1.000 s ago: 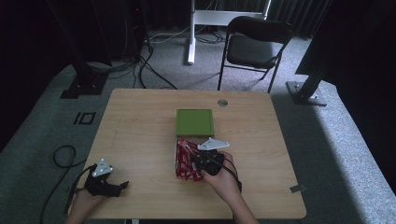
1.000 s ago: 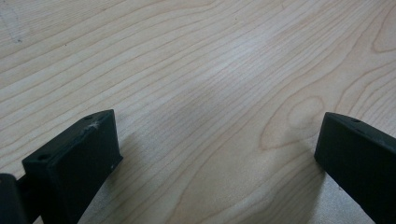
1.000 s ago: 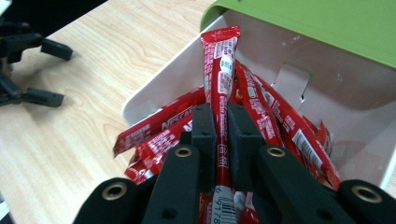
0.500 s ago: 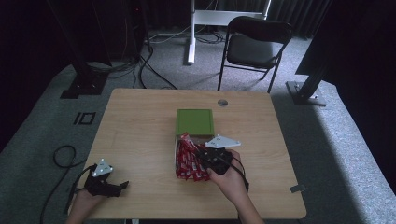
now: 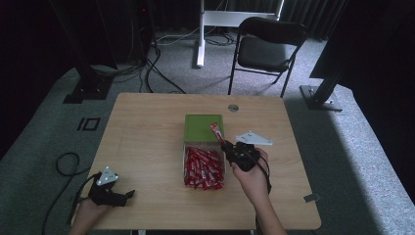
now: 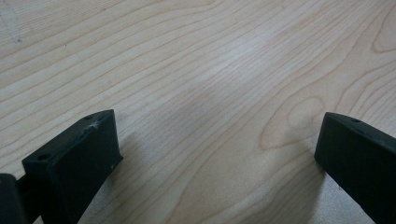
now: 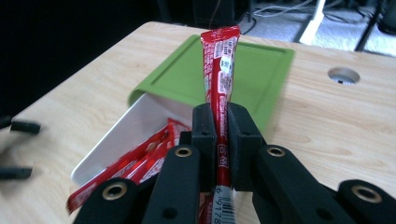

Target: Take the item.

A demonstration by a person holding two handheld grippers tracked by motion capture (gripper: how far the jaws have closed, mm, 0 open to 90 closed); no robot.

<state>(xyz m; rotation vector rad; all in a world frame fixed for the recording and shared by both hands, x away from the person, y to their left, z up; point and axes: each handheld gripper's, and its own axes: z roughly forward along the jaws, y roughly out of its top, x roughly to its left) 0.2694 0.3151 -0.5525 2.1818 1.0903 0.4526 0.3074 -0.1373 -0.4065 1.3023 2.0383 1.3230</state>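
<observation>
Wooden surface (image 5: 147, 127), green lid (image 5: 203, 128) at its middle, white tray (image 5: 186, 161) of red sachets toward the near edge. Right gripper (image 7: 219, 122) has its fingers clamped on one red sachet (image 7: 218, 65) above the lid. Left gripper (image 6: 217, 154), near-left corner, fingers apart.

Barely any readable text here

The red sachet (image 7: 220, 70) shows barcode digits "6 9178" near its bottom end; its white label print is too blurry.
</observation>
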